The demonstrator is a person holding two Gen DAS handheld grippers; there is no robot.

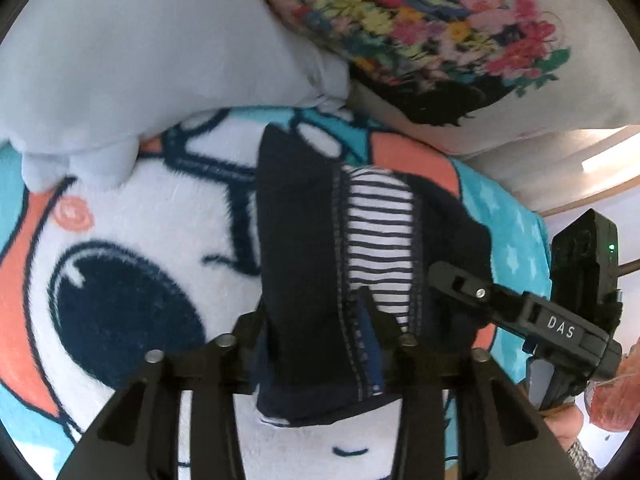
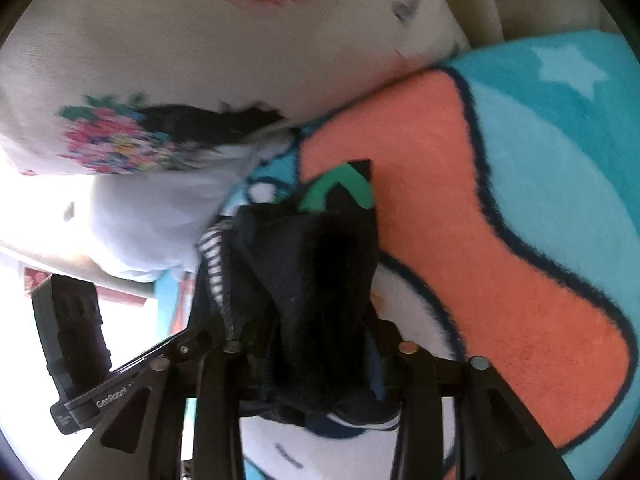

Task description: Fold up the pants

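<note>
Small navy pants with striped lining (image 1: 304, 264) lie on fluffy cartoon-print blanket (image 1: 160, 208), near flowered pillow (image 1: 420, 24). Left gripper (image 1: 316, 320) and right gripper (image 2: 316, 332) each straddle near edge of cloth (likely gathering it for fold); clenched or loose, cannot tell.

Cartoon fleece blanket (image 1: 132, 240), floral pillow (image 1: 420, 32), pale grey pillow (image 1: 140, 60)

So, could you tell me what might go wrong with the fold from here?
Both the left gripper and right gripper have bunched pants between their fingers, so the fabric may slip out or crease. The fluffy blanket could snag the hem. The white pillow sits close behind and may crowd the fold.
</note>
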